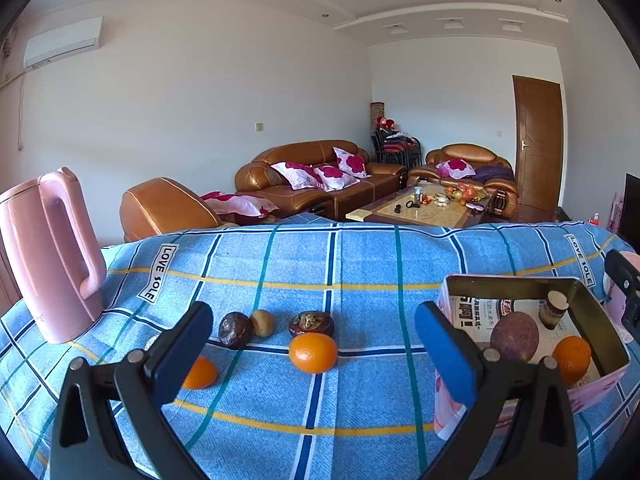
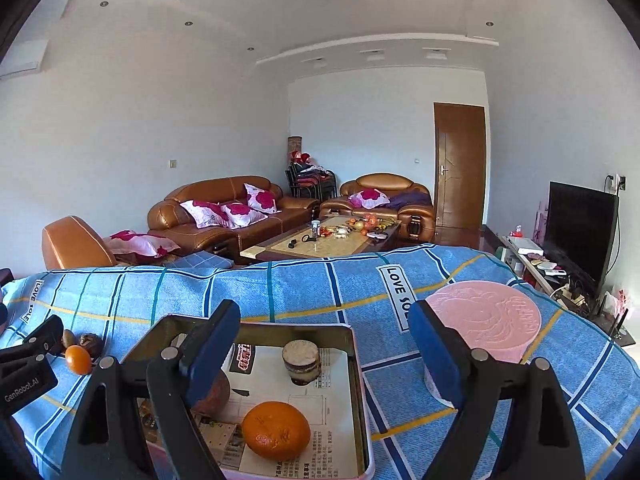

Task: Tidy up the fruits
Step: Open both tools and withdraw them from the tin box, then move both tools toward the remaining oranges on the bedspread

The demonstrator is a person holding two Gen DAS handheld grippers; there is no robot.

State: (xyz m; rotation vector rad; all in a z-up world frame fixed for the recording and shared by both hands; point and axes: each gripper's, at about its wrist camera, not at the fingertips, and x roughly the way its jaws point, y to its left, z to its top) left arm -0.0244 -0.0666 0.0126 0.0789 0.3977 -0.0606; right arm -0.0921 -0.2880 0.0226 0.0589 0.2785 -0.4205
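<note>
Nearest the tin box (image 1: 600, 320), on its left side, the left gripper (image 1: 316, 344) is hovering with its claw released, jaws wide and nothing between the pads. The loose orange (image 1: 313, 352) is sitting almost centred between them, on the blue checked cloth (image 1: 360, 256), so I judge it the fruit now in hand. To take it well, the gripper should be lowering until the pads are bracketing the orange's widest part, then closing gently; a round fruit is likely to roll on soft cloth if one pad touches first.

Left of the box and a little farther, a second orange (image 1: 202, 374) is lying half hidden behind the left finger (image 1: 180, 356), and beyond it three brownish fruits are waiting in a row: a dark one (image 1: 235, 329), a small tan one (image 1: 262, 322) and a split-open one (image 1: 311, 323).

Over the box itself the right gripper (image 2: 324, 360) is hanging released as well, empty, above an orange (image 2: 276, 430) already lying on the printed paper lining. A purplish round fruit (image 1: 514, 336) and a small jar (image 2: 301, 361) are also sitting inside, so the next orange should be going into the free paper near the box's far edge.

Farthest left of the box, the pink kettle (image 1: 52, 256) is standing upright; just right of the box a round pink container (image 2: 486, 320) is resting.
</note>
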